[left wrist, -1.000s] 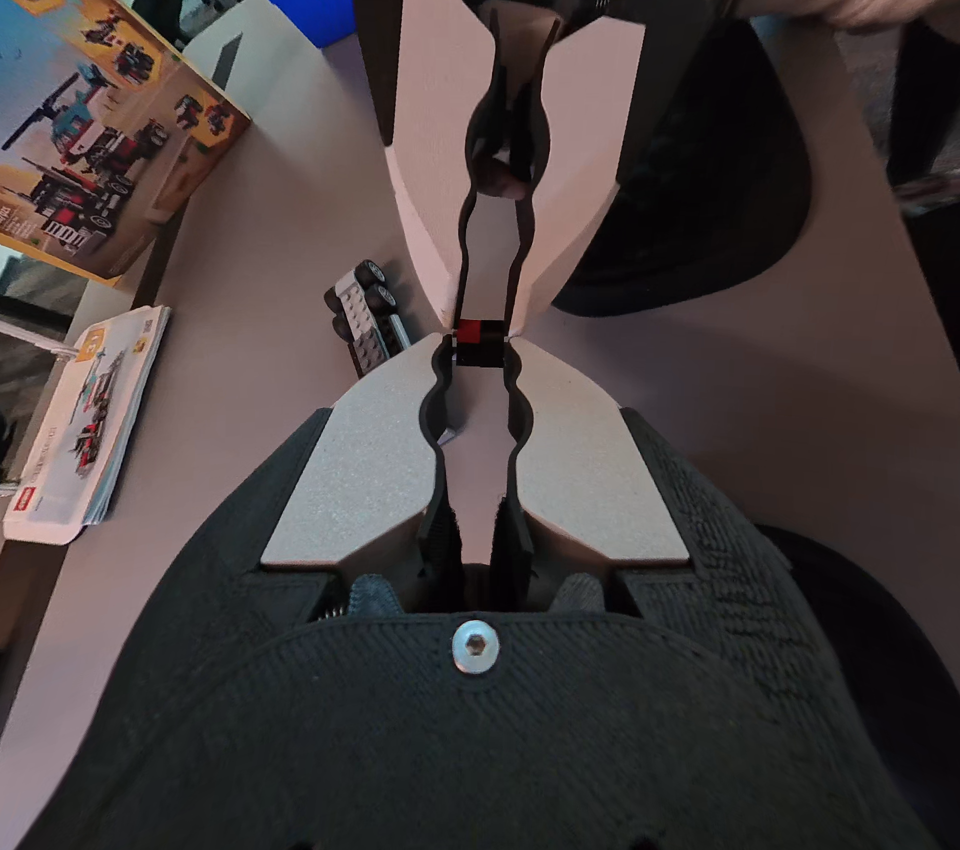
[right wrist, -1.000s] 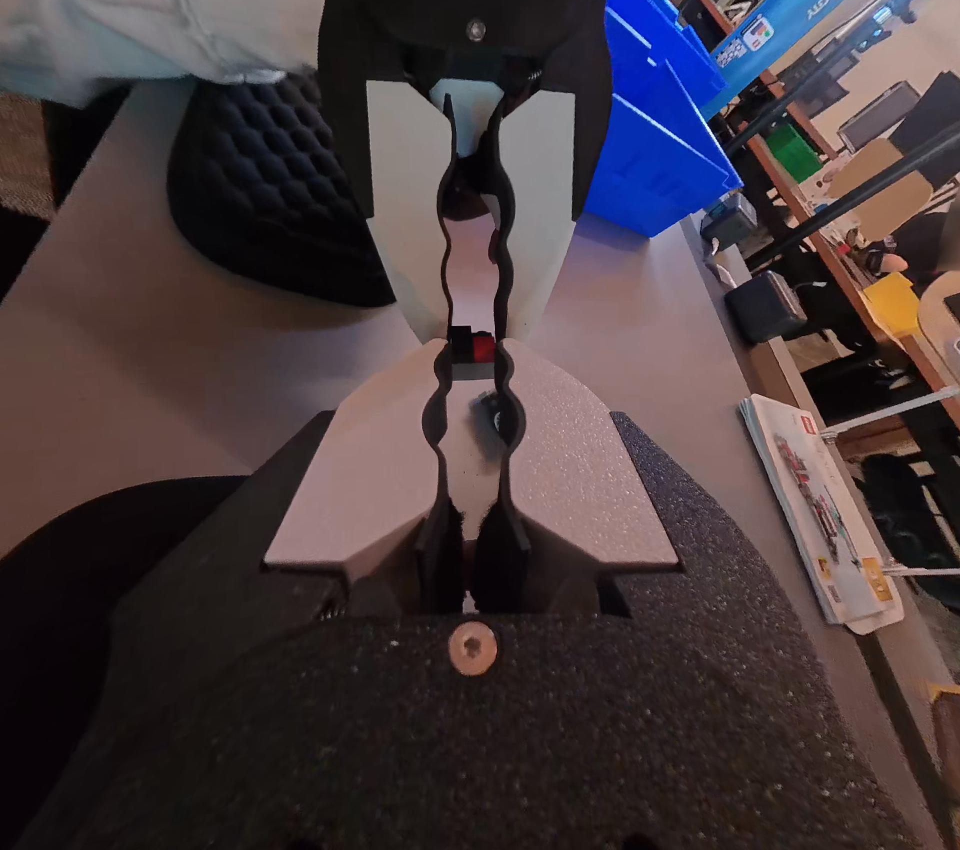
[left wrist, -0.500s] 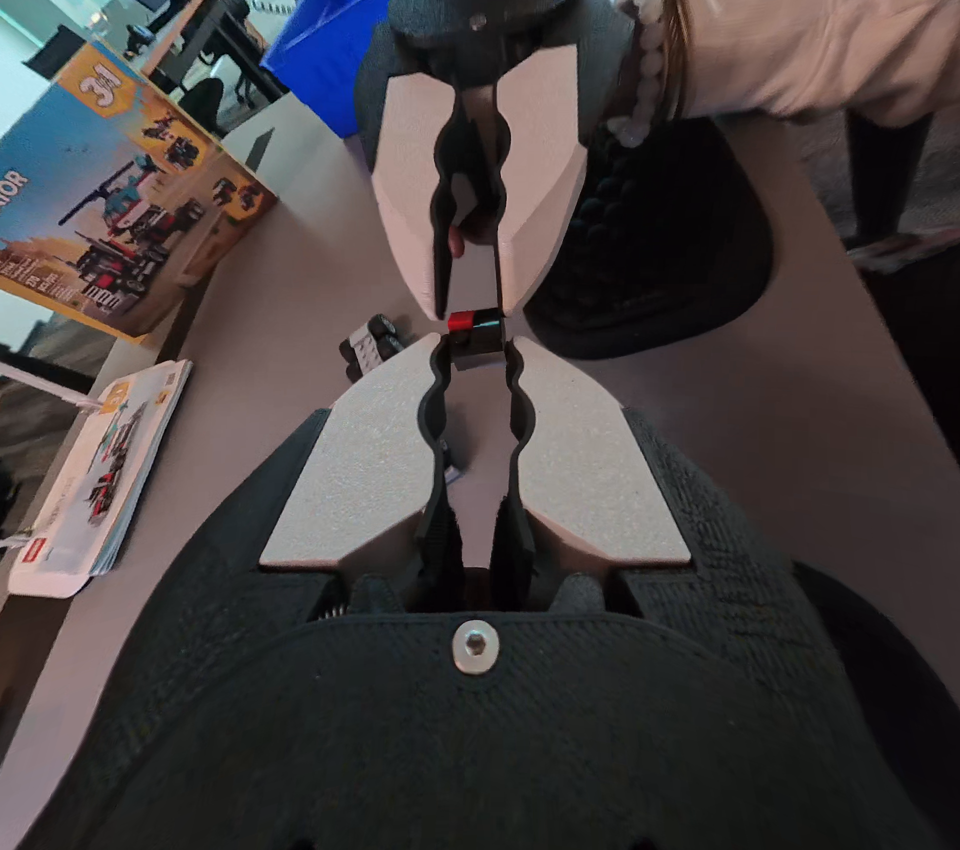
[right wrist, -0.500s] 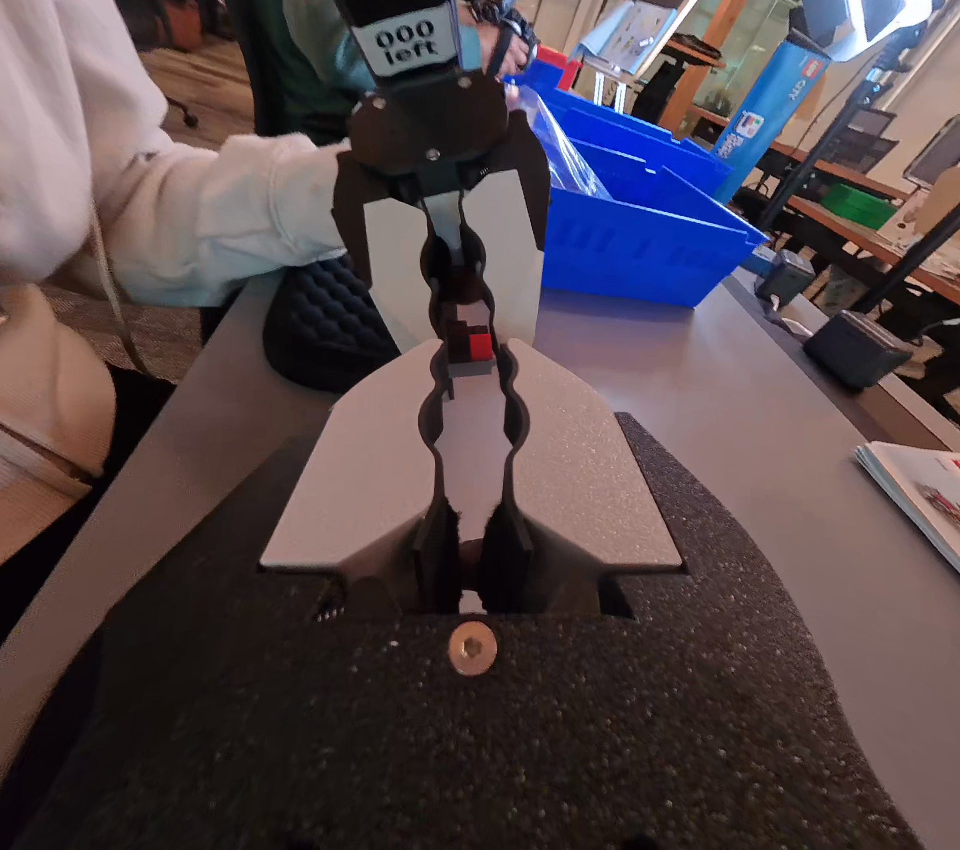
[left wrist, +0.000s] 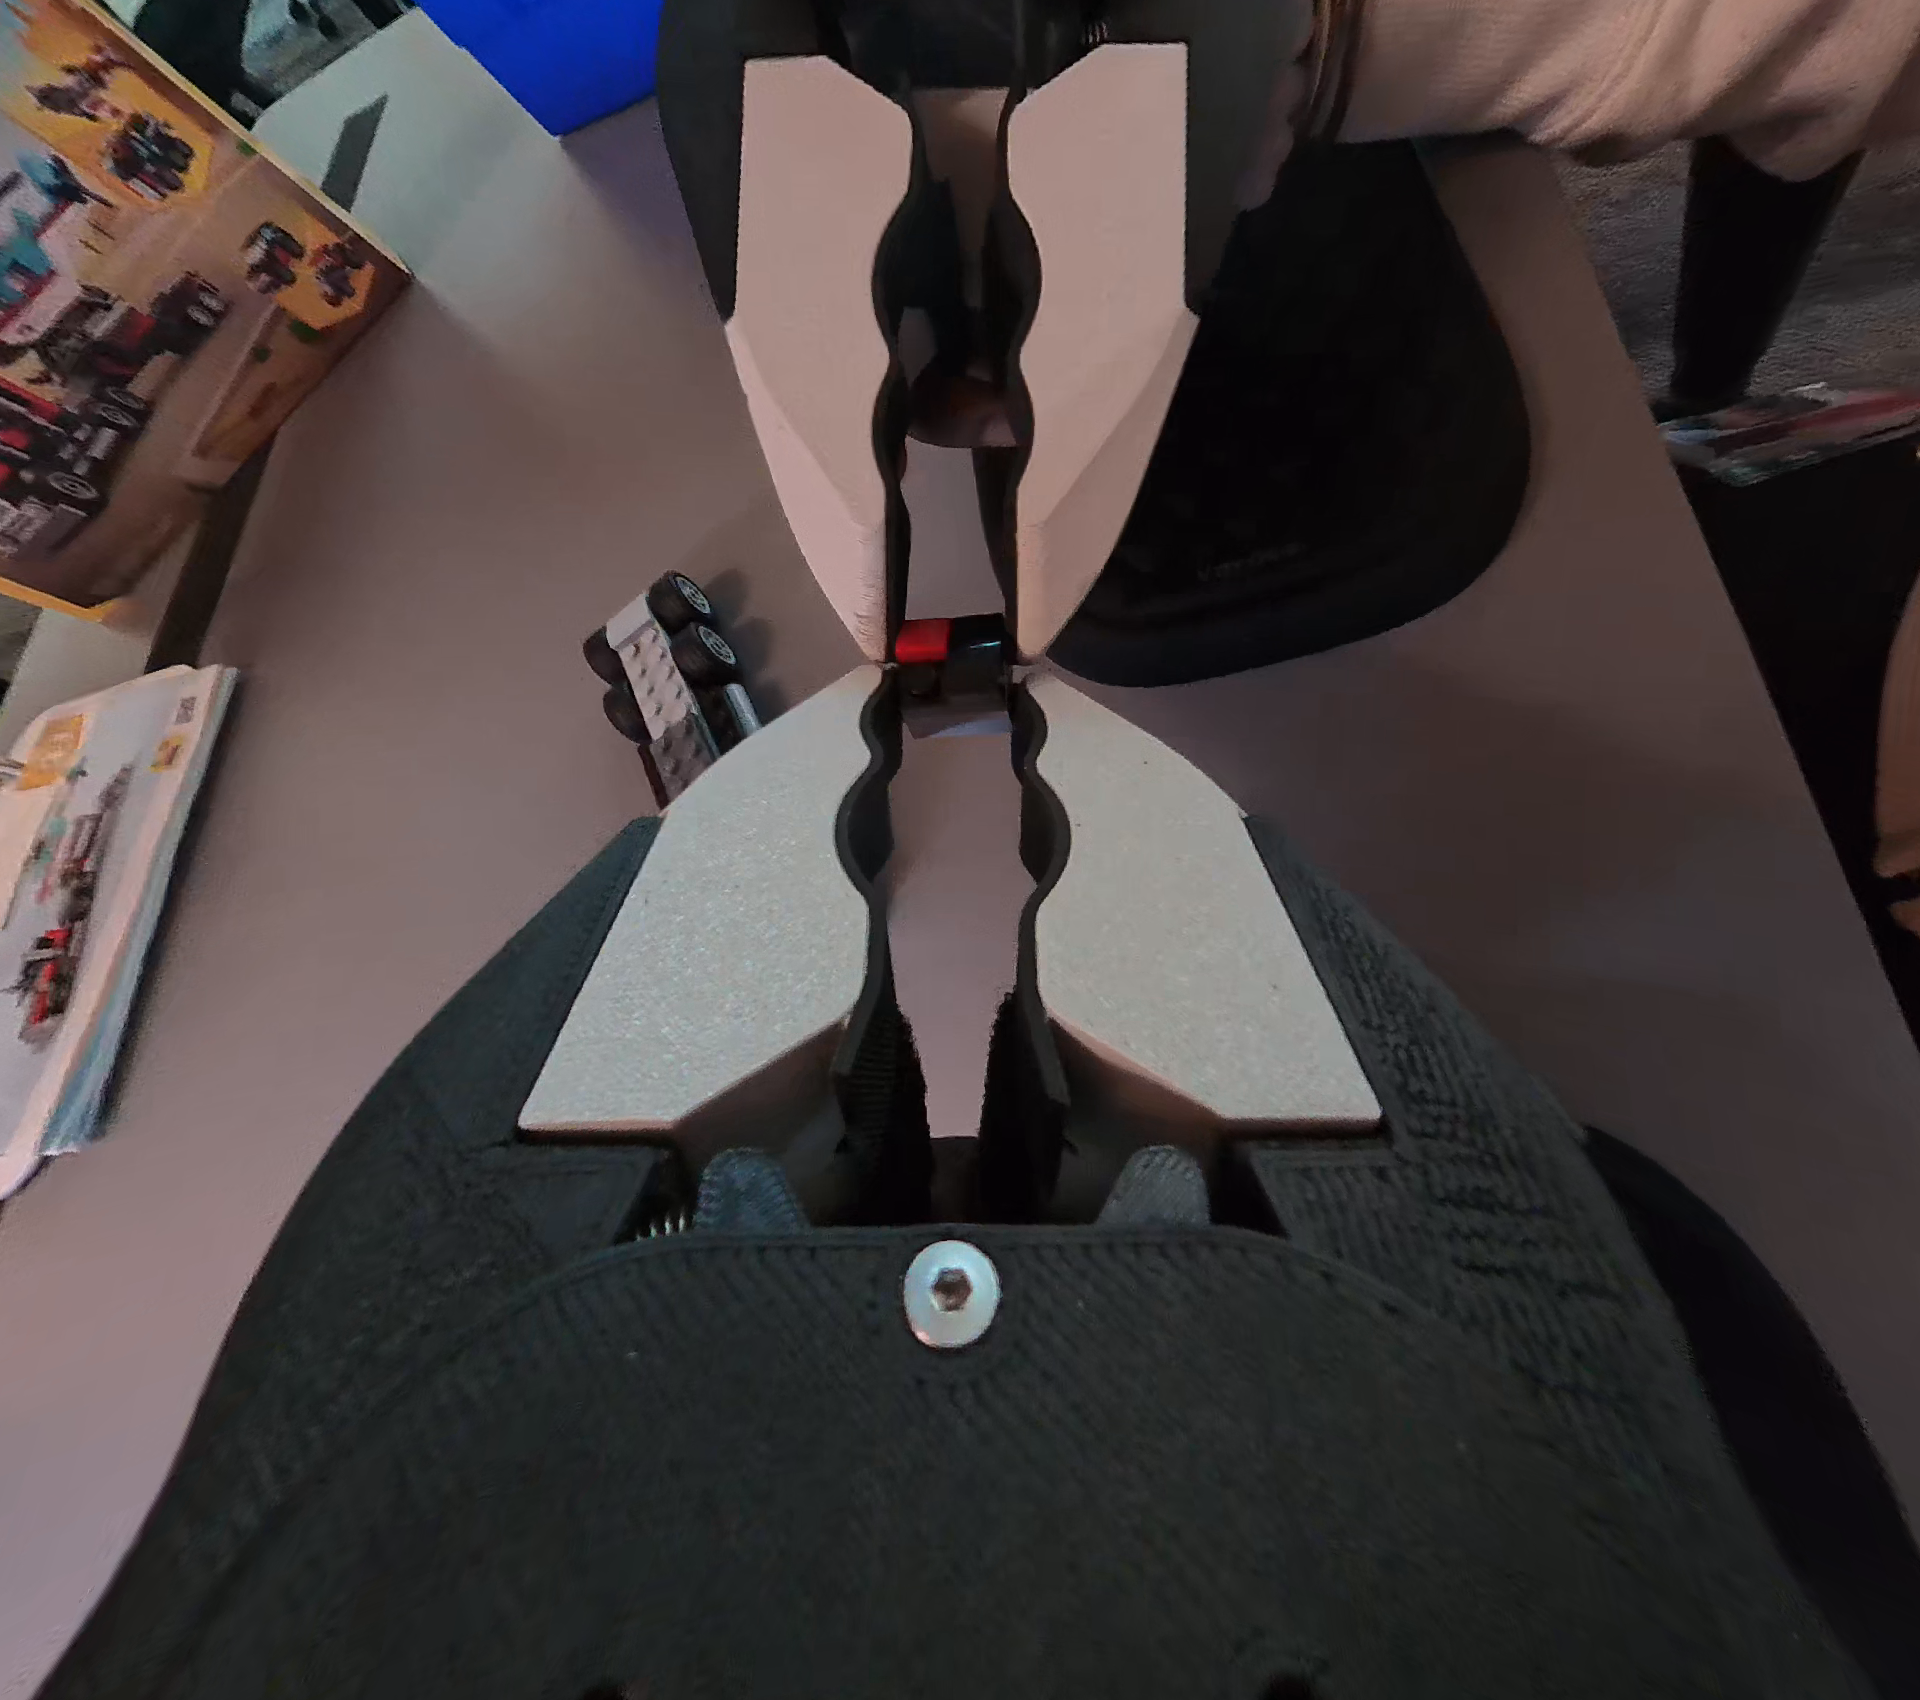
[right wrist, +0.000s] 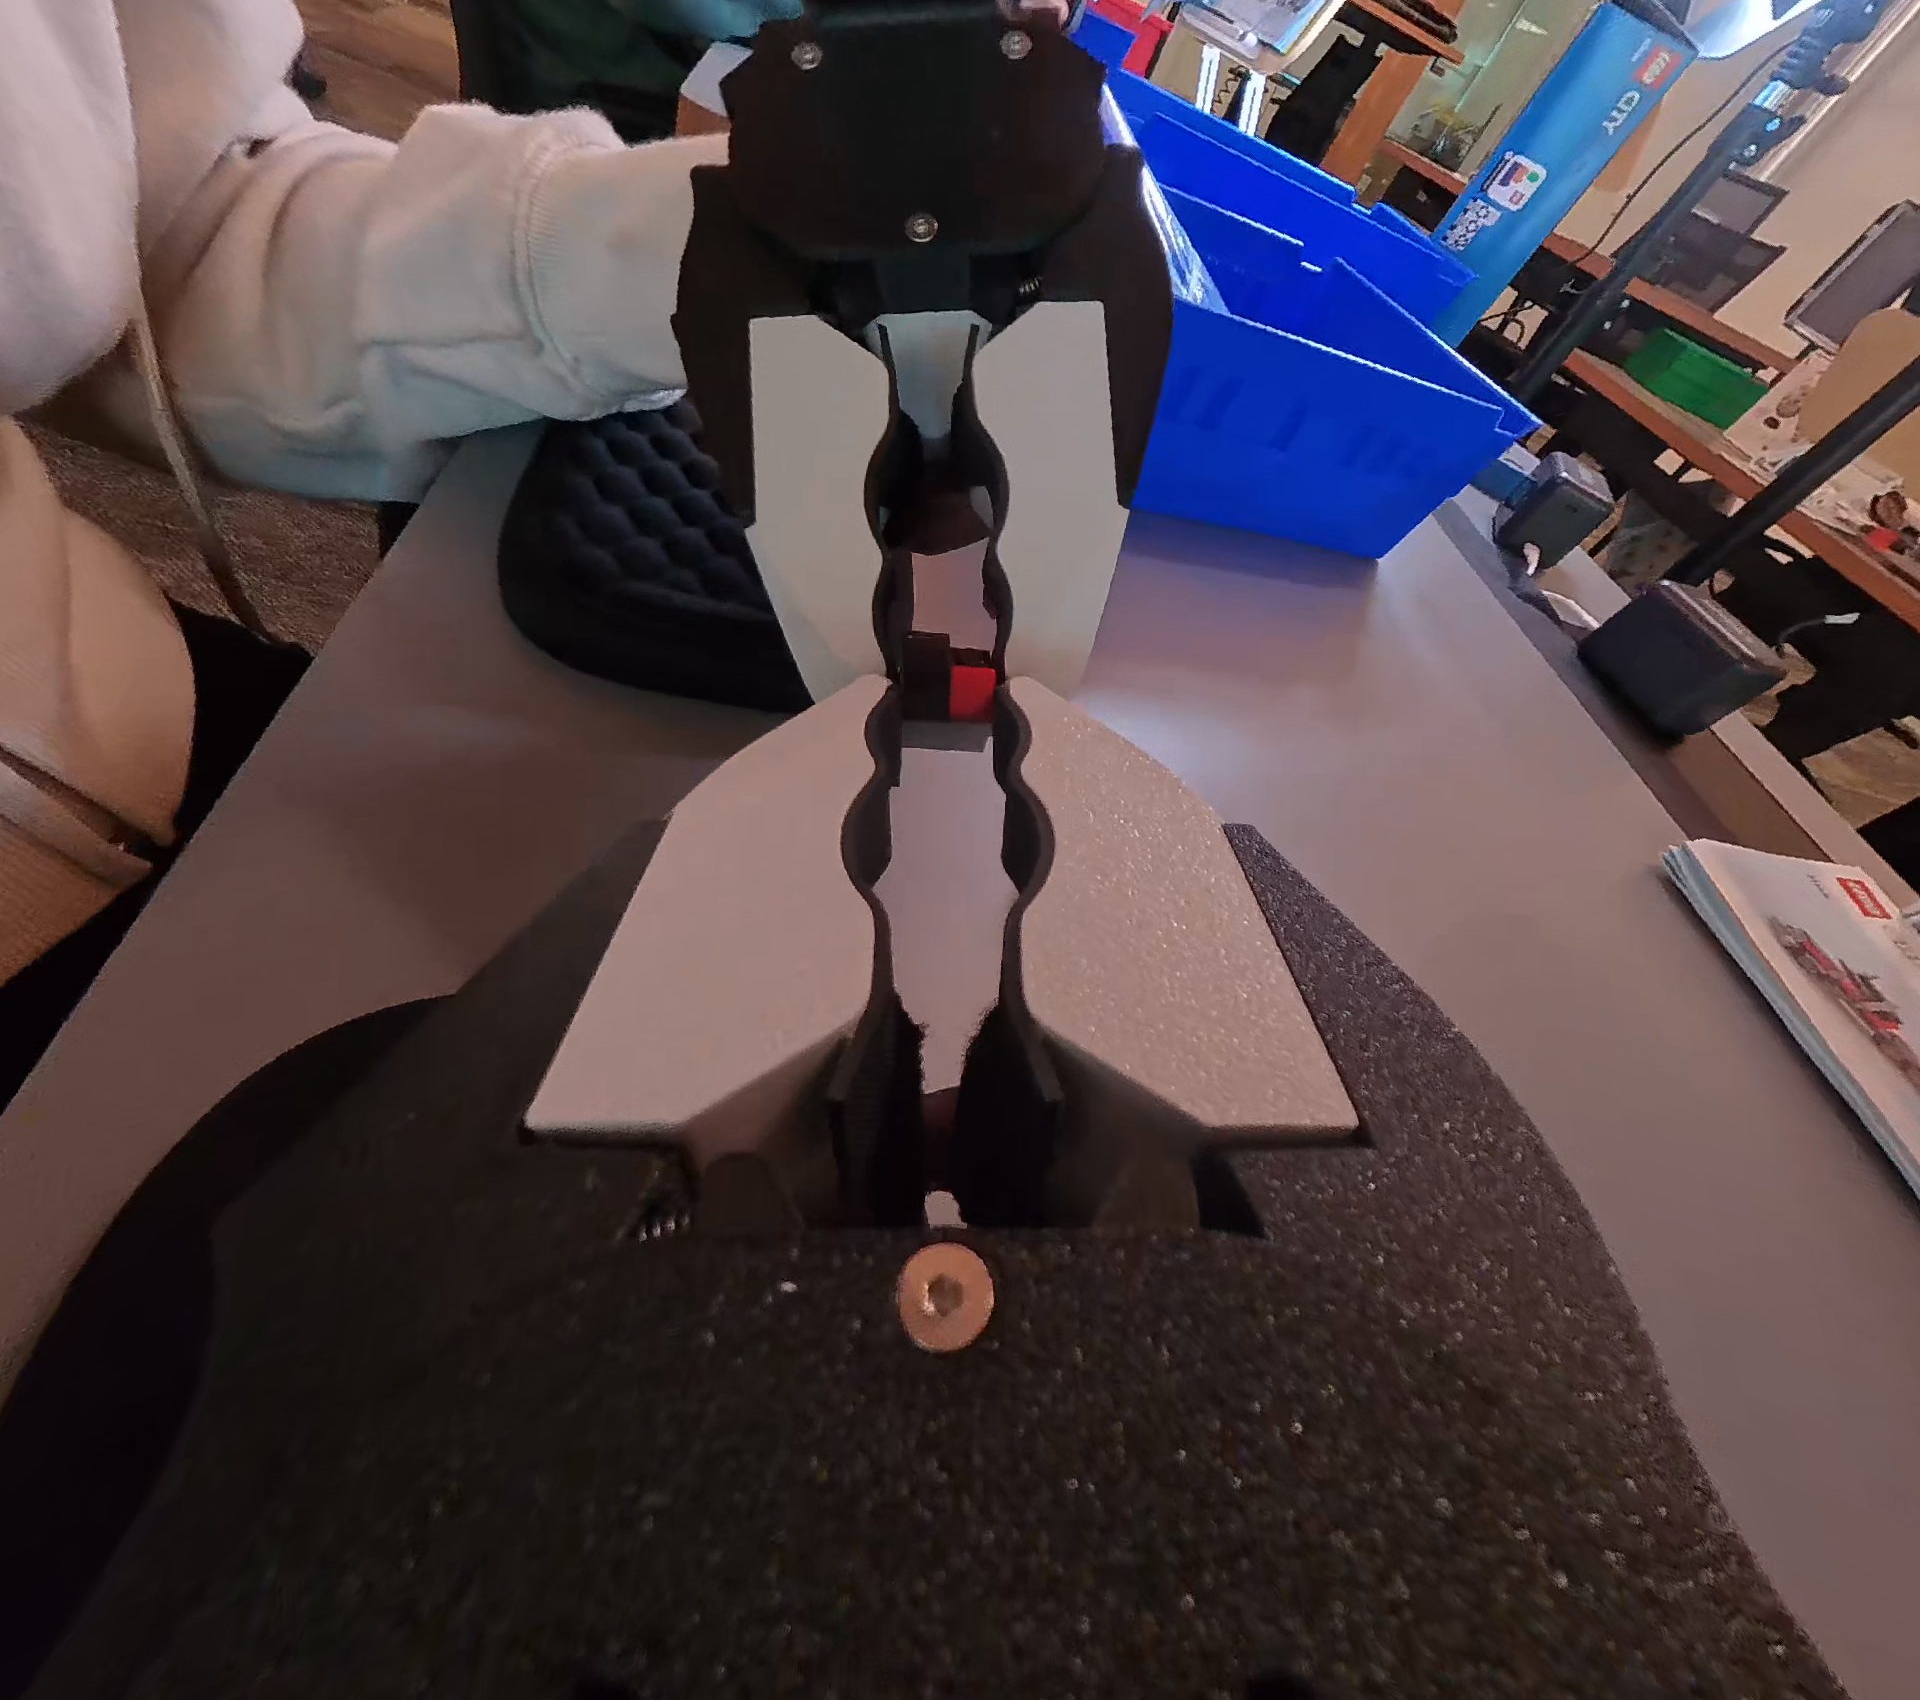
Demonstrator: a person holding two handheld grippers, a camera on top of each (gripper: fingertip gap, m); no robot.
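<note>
Together, both tongs pinch one small red-and-black toy brick cluster (left wrist: 948, 651) above the middle of the grey table (left wrist: 468, 507): left tongs (left wrist: 948, 682) clamp its near side, right tongs (right wrist: 943, 705) its far side, tips meeting. A wheeled grey brick chassis (left wrist: 670, 674) lies just beside them.

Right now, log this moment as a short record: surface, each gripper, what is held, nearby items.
surface: grey table
left gripper: jaws closed on brick piece, tip to tip with right gripper
right gripper: jaws closed on the same red, black and grey piece
near left gripper: wheeled brick model, lying on the table
table edge: booklet, toy box
behind: blue bin, black pad
</note>
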